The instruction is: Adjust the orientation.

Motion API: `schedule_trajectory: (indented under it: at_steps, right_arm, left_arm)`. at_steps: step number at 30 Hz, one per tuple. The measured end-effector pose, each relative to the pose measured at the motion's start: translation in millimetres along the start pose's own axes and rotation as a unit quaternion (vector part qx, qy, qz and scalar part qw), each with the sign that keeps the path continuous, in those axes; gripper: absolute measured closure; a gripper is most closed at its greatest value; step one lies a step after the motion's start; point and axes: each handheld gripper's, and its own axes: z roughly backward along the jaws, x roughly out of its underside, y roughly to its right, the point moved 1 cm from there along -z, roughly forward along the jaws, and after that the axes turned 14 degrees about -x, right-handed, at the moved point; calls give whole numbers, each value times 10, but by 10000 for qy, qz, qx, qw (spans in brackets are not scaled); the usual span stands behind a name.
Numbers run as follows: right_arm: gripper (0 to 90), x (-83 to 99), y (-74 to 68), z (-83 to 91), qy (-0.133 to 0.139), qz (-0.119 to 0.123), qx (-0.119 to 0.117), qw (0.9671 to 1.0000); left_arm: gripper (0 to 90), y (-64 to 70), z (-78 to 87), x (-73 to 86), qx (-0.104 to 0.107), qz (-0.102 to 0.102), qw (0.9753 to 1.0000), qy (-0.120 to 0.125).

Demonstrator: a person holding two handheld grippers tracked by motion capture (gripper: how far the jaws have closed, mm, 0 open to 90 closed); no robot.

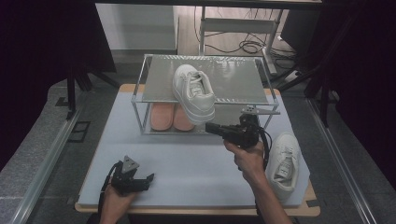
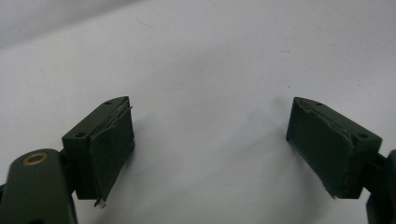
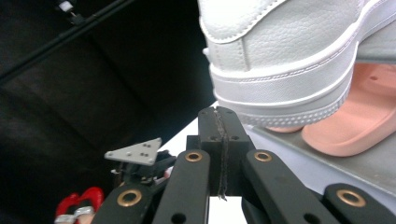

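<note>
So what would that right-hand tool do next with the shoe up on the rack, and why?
Probably nudge the white shoe further back onto the rack. Its heel overhangs the front edge, and the right gripper sits just below that heel with its fingers pressed together, holding nothing. The left gripper rests open on the table.

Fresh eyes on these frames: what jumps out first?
A white sneaker sits on the top shelf of the metal rack, its heel jutting over the front edge, with the shut right gripper just below that heel. Its mate lies on the table at right, and pink slippers fill the lower shelf.
</note>
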Motion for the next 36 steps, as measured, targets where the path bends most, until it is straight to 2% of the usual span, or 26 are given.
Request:
schedule_trajectory:
  at_steps: [5,8,11,21,28,36]
  right_arm:
    - [900,-17,86,-50,57,-17,108,9999]
    - [900,-32,123,-53,147,-88,-56,9998]
    - [900,-46,123,-93,78,-35,11,10000]
    - [900,-131,226,-380,-77,-70,8,9999]
    - [900,-193,323,-561,-74,-84,-5,9999]
    - [900,-264,408,-720,-138,-31,140,9998]
  left_arm:
    - [150,0,-1,1,-5,6,10000,10]
    - [150,0,-2,0,-3,11,10000,9]
    - [150,1,-2,0,-3,9,10000,8]
    - [150,1,-2,1,-5,12,10000,13]
    - [151,1,-1,2,-8,11,10000,16]
    - [151,1,0,3,-14,14,10000,19]
